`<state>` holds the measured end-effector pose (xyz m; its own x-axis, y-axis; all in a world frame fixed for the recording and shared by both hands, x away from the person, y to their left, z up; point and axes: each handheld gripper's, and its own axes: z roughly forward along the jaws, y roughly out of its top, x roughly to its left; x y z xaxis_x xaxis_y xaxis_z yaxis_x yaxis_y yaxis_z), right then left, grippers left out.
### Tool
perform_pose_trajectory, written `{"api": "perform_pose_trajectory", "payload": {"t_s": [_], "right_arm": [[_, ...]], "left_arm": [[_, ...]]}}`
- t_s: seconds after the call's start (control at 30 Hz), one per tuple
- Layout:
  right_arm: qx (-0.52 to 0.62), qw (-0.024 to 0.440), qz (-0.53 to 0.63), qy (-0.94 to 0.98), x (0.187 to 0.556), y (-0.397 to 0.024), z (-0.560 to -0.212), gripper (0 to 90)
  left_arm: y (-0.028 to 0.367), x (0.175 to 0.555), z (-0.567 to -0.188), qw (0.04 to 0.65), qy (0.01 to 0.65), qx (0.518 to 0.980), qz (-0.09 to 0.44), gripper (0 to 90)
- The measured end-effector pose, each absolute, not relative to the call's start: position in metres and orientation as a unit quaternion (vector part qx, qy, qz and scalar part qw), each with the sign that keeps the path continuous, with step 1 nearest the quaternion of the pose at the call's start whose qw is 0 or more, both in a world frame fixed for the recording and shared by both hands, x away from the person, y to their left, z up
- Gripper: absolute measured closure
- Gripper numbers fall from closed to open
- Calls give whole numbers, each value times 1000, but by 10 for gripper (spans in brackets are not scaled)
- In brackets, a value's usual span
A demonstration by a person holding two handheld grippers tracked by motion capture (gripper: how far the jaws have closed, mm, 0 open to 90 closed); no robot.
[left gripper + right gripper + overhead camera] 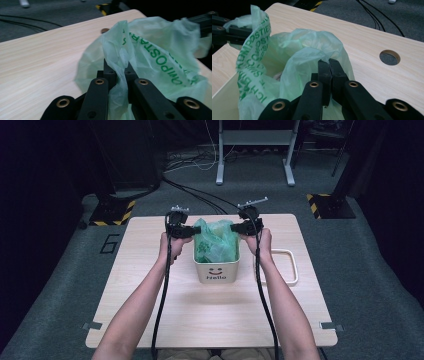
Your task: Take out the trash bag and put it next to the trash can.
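The left gripper (119,68) is pinching a fold of the thin green bag (160,57) between its black fingers (110,72), jaws clamped tight on the film. The right gripper (329,65) is doing the same on the opposite side, its fingers (323,72) squeezing a gathered edge of the bag with the jaws pressed together.

From above, the bag (216,240) is sitting inside the small white bin (216,269), which is standing near the middle of the table (150,315). The left gripper (186,231) is gripping the bag's rim at about nine o'clock of the bin, and the right gripper (240,227) at about three o'clock. The film is bunching up above the bin's rim between the two grips.

Judging by this, both sides of the bag are already caught, and the bag is most likely being lifted out of the bin or spread over its rim; I cannot tell which. Most of the bag is still resting inside the bin, so the main part of the work is still waiting.

Both hands are holding their grippers level and pointing inward toward each other, across the top of the bin. The forearms are reaching in from six o'clock, spreading slightly apart, with a cable trailing back along each. A white frame (290,267) is lying flat at three o'clock of the bin.
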<state>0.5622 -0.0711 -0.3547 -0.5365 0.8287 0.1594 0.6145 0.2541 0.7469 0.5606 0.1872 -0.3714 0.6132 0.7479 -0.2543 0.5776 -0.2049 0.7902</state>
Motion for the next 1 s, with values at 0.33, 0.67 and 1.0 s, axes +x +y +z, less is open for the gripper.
{"api": "perform_pose_trajectory", "payload": {"t_s": [0.33,0.67,1.0], "right_arm": [[449,121,402,789,560,-58,-349,886],[430,88,422,793,560,-38,-337,886],[432,40,453,779,560,-44,-335,881]], "left_arm": [[181,552,-372,480,373,793,32,475],[155,551,-373,468,345,811,61,445],[140,548,-376,479,340,805,85,765]]}}
